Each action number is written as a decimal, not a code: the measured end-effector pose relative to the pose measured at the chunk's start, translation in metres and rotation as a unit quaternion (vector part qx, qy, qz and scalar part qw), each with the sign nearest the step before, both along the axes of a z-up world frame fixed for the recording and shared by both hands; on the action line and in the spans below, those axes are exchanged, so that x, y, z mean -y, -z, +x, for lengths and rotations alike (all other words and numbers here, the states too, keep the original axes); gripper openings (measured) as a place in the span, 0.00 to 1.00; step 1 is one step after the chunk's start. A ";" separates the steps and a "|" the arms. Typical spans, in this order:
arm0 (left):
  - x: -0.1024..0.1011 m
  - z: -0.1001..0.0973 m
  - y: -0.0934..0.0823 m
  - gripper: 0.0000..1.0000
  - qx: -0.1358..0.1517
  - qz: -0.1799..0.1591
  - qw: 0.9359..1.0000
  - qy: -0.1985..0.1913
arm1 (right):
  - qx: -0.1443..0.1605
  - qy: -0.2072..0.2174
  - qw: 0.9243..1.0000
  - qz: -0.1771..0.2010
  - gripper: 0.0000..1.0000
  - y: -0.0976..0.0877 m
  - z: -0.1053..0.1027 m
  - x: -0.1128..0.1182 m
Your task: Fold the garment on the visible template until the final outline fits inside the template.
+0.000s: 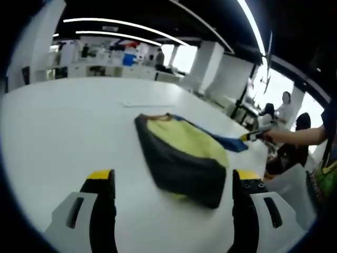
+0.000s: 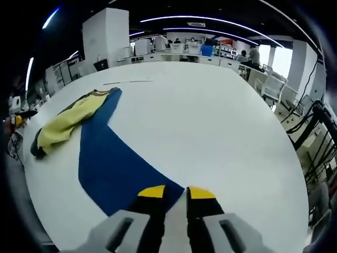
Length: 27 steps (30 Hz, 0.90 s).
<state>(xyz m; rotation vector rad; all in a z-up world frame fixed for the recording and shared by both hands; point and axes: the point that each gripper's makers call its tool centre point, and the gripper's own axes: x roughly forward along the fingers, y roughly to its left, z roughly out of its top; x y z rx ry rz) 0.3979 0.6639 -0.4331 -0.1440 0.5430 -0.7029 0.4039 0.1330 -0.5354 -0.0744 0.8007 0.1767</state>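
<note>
- Your soft yellow, black and blue fabric garment [image 1: 181, 158] lies crumpled on the white table [image 1: 63, 132]; it is limp and light.
- Left gripper [image 1: 174, 184] hovers released; take the black hem.
- Right gripper [image 2: 176, 196] looks clenched on the blue panel [image 2: 110, 168].

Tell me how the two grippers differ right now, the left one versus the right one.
The left gripper has its jaws spread wide apart, while the right gripper has its jaws nearly together with a slim gap. The left gripper frames the dark and yellow end of the garment without touching it; the right gripper sits at the edge of the garment's blue part, though whether it pinches fabric is unclear. Both have black jaws with yellow tips.
</note>
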 end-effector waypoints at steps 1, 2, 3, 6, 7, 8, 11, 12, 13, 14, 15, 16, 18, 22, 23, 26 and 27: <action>0.000 0.001 0.001 0.88 0.001 0.005 1.000 0.003 | 0.001 -0.001 1.000 0.000 0.10 0.000 0.001 0.000; 0.000 0.002 0.001 0.88 0.001 0.006 1.000 0.003 | 0.001 -0.003 1.000 -0.001 0.09 0.000 0.002 0.000; -0.001 0.004 0.001 0.88 0.001 0.004 1.000 0.002 | 0.000 -0.005 1.000 0.000 0.07 0.001 0.003 0.000; -0.001 0.004 0.000 0.88 0.001 0.002 1.000 0.000 | -0.002 -0.011 1.000 0.003 0.00 0.002 0.004 -0.003; -0.001 0.003 0.001 0.88 0.001 0.003 1.000 0.000 | -0.001 -0.010 1.000 -0.001 0.00 0.002 0.005 -0.002; 0.000 0.003 0.001 0.88 0.000 0.002 1.000 0.001 | -0.001 -0.011 1.000 -0.001 0.00 0.002 0.005 -0.002; -0.001 0.001 0.003 0.88 -0.003 0.004 1.000 0.001 | 0.006 -0.004 1.000 0.003 0.00 -0.002 0.006 0.000; -0.001 0.000 0.003 0.88 -0.004 0.004 1.000 0.000 | 0.011 0.000 1.000 0.006 0.00 -0.005 0.007 0.002; -0.001 0.000 0.003 0.88 -0.005 0.003 1.000 0.000 | 0.013 0.002 1.000 0.008 0.00 -0.008 0.007 0.003; -0.001 0.000 0.004 0.88 -0.006 0.003 1.000 -0.001 | 0.016 0.004 1.000 0.008 0.00 -0.012 0.008 0.005; -0.001 -0.001 0.004 0.88 -0.006 0.004 1.000 -0.001 | 0.018 0.004 1.000 0.007 0.00 -0.012 0.008 0.007; -0.001 -0.001 0.005 0.88 -0.007 0.004 1.000 -0.001 | 0.020 0.007 1.000 0.006 0.00 -0.013 0.008 0.010; 0.001 -0.001 0.005 0.88 -0.007 0.004 1.000 -0.001 | 0.023 0.011 1.000 0.002 0.00 -0.017 0.008 0.019; 0.001 0.000 0.006 0.88 -0.008 0.004 1.000 0.002 | 0.031 0.030 0.999 -0.005 0.00 -0.027 0.011 0.035; 0.001 0.001 0.006 0.88 -0.008 0.005 1.000 0.003 | 0.033 0.035 0.999 -0.005 0.00 -0.027 0.013 0.046; 0.002 0.001 0.007 0.88 -0.010 0.005 1.000 0.003 | 0.037 0.046 0.998 -0.015 0.00 -0.034 0.012 0.057; 0.003 0.001 0.008 0.88 -0.011 0.005 1.000 0.004 | 0.039 0.050 0.998 -0.019 0.00 -0.033 0.014 0.063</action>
